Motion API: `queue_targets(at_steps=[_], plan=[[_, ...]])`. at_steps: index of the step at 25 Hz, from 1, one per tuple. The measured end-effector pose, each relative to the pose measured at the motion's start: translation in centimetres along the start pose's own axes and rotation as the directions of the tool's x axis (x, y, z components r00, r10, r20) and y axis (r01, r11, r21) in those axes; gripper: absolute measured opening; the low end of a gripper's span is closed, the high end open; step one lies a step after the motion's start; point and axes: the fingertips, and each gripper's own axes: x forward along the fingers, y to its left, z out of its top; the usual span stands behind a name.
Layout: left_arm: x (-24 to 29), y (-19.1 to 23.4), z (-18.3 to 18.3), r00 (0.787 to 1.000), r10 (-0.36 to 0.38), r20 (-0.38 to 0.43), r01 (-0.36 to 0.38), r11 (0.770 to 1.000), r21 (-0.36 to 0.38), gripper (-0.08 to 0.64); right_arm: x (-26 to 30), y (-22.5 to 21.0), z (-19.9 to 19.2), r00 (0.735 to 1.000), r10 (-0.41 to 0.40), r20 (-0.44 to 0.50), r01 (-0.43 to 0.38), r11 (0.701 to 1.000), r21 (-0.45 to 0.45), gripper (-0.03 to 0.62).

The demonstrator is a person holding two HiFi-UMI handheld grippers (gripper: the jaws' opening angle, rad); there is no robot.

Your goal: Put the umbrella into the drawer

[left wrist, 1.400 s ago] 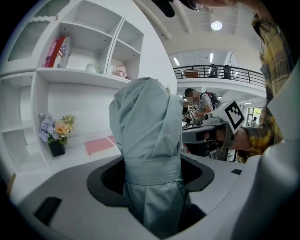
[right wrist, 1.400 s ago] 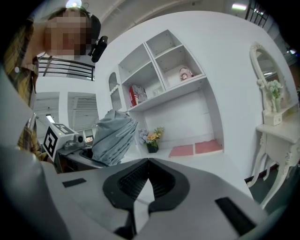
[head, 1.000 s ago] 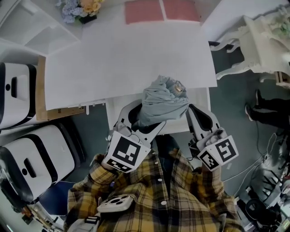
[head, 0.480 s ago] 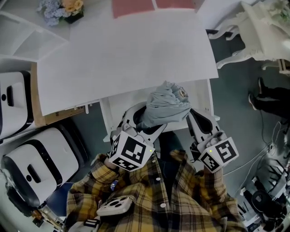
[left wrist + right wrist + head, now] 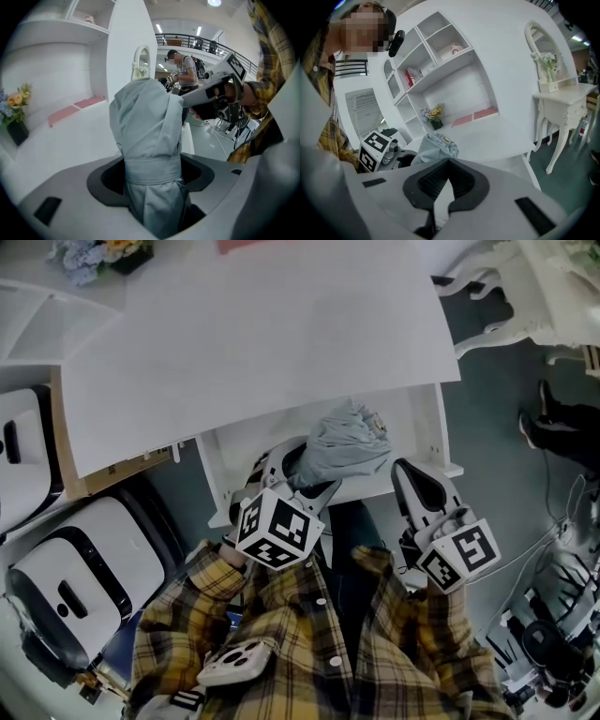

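A folded grey-blue umbrella [image 5: 349,441] is gripped near its strap by my left gripper [image 5: 298,465], which is shut on it. It hangs over the open white drawer [image 5: 234,442] under the white desk top [image 5: 253,343]. In the left gripper view the umbrella [image 5: 147,136] stands upright between the jaws of the left gripper [image 5: 152,174] and hides what lies behind it. My right gripper [image 5: 409,474] sits at the drawer's right front corner, shut with nothing between its jaws. The right gripper view shows that gripper [image 5: 448,174], with the umbrella [image 5: 436,145] to its left.
White and black machines [image 5: 66,568] stand on the floor at the left. A vase of flowers [image 5: 94,251] sits at the desk's far left. An ornate white dressing table [image 5: 553,287] is at the right, with cables [image 5: 553,615] below it. Wall shelves [image 5: 440,51] rise behind the desk.
The left gripper and umbrella have drawn back from the desk edge and now sit over the drawer. More of the drawer shows. The right gripper has barely moved.
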Motion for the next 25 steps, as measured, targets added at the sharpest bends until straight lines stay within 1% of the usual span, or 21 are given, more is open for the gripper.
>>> queue_targets(at_steps=[5, 11, 18, 25], plan=[[2.6, 0.0, -2.6, 0.996, -0.029, -0.089, 0.033, 0.999, 0.040, 0.316, 0.1, -0.4, -0.6, 1.000, -0.011, 0.000, 0.011, 1.000, 0.021, 0.017], [4.7, 0.8, -5.4, 0.986, -0.028, -0.165, 0.041, 0.997, 0.072, 0.316, 0.6, -0.3, -1.2, 1.000, -0.012, -0.006, 0.013, 0.999, 0.039, 0.017], [7.4, 1.1, -8.3, 0.969, -0.026, -0.247, 0.058, 0.991, 0.123, 0.316, 1.1, -0.5, -1.0, 1.000, -0.007, 0.003, 0.007, 0.999, 0.051, 0.017], [10.0, 1.2, -10.4, 0.949, -0.024, -0.315, 0.080, 0.983, 0.166, 0.316, 1.5, -0.6, -1.4, 1.000, -0.005, -0.009, 0.006, 0.998, 0.057, 0.017]])
